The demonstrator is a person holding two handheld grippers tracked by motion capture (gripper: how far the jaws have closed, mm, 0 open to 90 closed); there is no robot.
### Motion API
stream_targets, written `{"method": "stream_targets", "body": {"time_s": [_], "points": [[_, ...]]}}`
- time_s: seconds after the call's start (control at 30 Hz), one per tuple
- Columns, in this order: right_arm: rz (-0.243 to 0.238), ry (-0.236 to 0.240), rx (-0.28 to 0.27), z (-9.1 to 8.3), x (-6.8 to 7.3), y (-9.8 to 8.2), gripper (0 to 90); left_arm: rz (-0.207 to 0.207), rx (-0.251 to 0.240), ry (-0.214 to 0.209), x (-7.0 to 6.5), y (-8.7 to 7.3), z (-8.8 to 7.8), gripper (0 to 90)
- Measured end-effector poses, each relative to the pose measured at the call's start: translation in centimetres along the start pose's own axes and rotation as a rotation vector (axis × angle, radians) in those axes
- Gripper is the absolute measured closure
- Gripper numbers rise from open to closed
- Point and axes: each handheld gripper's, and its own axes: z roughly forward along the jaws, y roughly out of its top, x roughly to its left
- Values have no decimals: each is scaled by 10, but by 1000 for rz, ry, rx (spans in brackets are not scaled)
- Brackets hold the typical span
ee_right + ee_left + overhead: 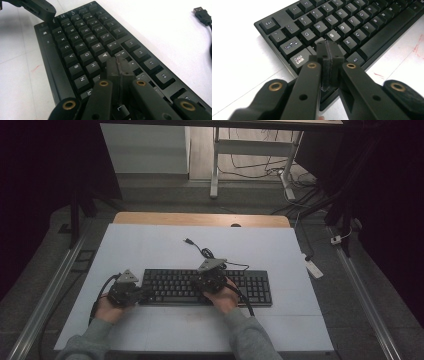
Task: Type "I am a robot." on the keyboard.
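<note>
A black keyboard (250, 290) lies across the white table top, near the front. My left gripper (145, 293) reaches in from the keyboard's left end. In the left gripper view my left gripper (329, 48) is shut with nothing between its jaws, and its tip sits over the keys just right of Caps Lock on the keyboard (352, 27). My right gripper (210, 276) is over the middle of the keyboard. In the right gripper view my right gripper (118, 63) is shut and empty, its tip low over the keys near Y and H on the keyboard (82, 47). Touch on a key cannot be told.
The keyboard's black cable ends in a loose USB plug (188, 241) lying on the white table top (140, 247) behind the keyboard; the plug (200, 11) lies at the far right. A wooden strip (200, 218) runs along the far edge. Red marks (418, 46) stain the surface.
</note>
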Motion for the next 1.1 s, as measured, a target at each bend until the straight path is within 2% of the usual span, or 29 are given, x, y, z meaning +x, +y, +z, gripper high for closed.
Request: {"method": "stream_targets", "body": {"time_s": [1.1], "points": [[12,-48,12,7,-6,-2,895,4,27,9,2,-3,8,889]]}}
